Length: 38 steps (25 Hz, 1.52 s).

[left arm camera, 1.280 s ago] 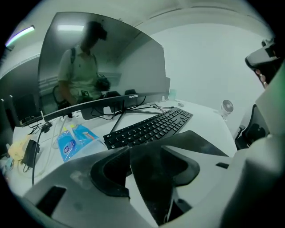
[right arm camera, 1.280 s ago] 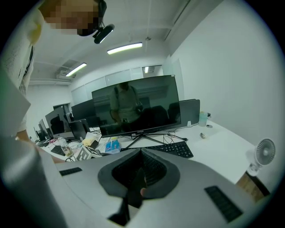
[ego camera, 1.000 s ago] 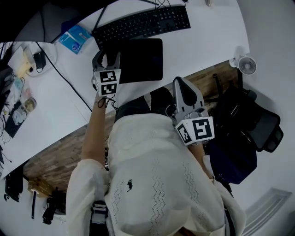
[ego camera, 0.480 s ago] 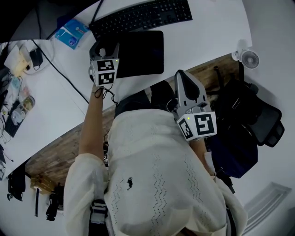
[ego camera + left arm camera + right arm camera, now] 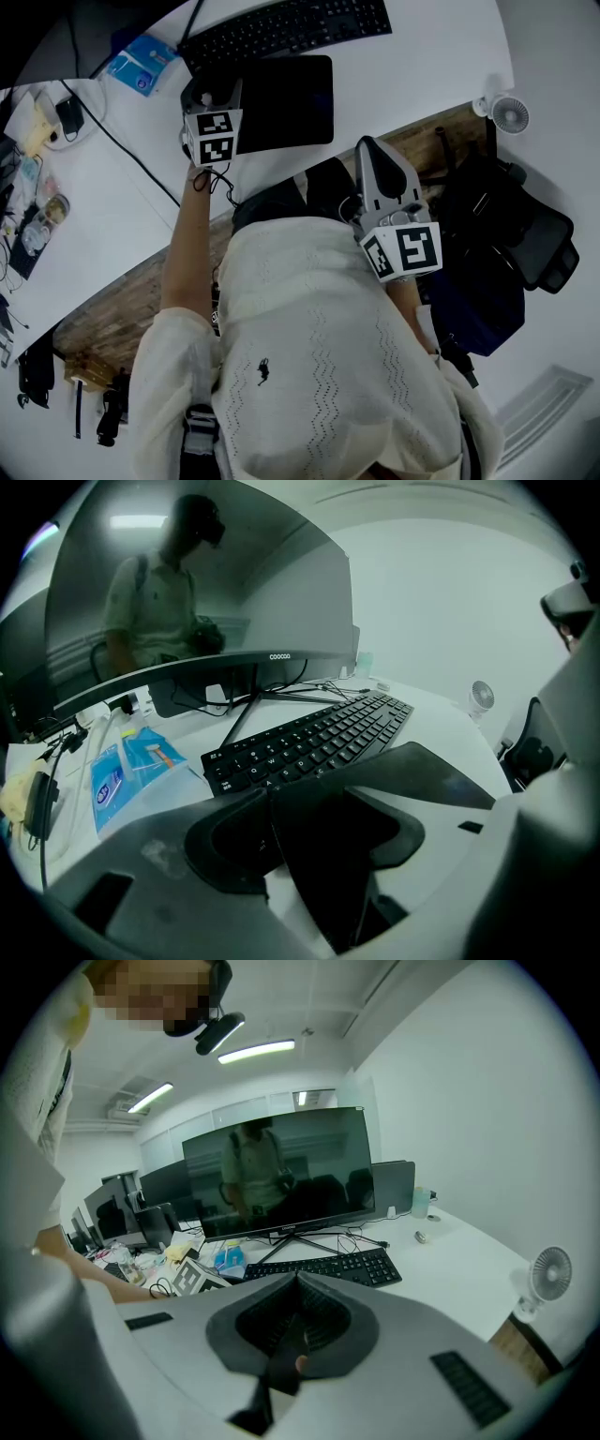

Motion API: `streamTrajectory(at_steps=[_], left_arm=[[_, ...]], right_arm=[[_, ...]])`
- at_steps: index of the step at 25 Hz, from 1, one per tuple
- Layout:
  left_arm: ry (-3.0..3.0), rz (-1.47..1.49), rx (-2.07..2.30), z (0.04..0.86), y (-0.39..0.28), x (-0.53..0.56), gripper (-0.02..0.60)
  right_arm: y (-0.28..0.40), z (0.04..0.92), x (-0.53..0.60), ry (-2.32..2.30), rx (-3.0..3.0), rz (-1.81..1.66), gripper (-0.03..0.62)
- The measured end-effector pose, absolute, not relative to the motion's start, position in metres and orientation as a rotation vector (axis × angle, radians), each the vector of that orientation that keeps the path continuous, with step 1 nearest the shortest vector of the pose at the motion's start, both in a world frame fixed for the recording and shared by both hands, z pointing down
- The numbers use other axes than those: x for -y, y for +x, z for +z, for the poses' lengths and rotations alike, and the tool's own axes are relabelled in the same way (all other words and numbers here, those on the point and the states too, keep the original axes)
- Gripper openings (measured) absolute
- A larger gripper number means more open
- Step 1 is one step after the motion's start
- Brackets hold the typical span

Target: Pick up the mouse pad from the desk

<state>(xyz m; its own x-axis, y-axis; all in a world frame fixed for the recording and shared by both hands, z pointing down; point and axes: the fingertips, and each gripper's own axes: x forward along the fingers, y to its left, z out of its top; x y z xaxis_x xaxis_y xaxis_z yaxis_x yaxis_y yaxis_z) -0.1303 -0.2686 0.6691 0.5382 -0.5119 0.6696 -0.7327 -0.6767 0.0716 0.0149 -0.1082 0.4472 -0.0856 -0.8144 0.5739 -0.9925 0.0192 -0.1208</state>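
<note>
The black mouse pad [image 5: 286, 101] lies flat on the white desk [image 5: 412, 75], just in front of the keyboard [image 5: 281, 33]. My left gripper [image 5: 214, 92] is at the pad's left edge. In the left gripper view its jaws [image 5: 328, 780] stand wide apart and have just been opening; the dark mouse pad [image 5: 323, 855] reaches in between them, with no pad pressing on it. My right gripper [image 5: 367, 145] hangs back near the body over the desk's front edge. In the right gripper view its tips [image 5: 298, 1277] meet, and I see nothing held.
A monitor [image 5: 187, 592] stands behind the keyboard [image 5: 309, 738]. A blue packet [image 5: 141, 70] and a black cable [image 5: 131, 155] lie left of the pad, with small clutter [image 5: 37, 206] farther left. A small fan [image 5: 511, 114] sits at the desk's right end, a black chair [image 5: 525, 253] below it.
My left gripper has crept a little toward the keyboard along the pad's left edge. The right gripper has stayed where it was.
</note>
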Motion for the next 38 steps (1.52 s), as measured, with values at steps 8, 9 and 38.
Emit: streamTrajectory(at_steps=[8,9,38], left_arm=[[2.406,0.891,1.074,0.674,-0.132,0.270,0.242],[2.400,0.889,1.080,0.677,-0.132,0.269,0.241],[2.441,0.949,1.131,0.672,-0.118,0.257,0.062]], right_arm=[[0.016,0.450,0.111,1.842,1.962,0.728,0.003],[0.016,0.450,0.111,1.843,1.961,0.729,0.003],[0.026,0.453,0.103,1.868,1.962,0.717,0.003]])
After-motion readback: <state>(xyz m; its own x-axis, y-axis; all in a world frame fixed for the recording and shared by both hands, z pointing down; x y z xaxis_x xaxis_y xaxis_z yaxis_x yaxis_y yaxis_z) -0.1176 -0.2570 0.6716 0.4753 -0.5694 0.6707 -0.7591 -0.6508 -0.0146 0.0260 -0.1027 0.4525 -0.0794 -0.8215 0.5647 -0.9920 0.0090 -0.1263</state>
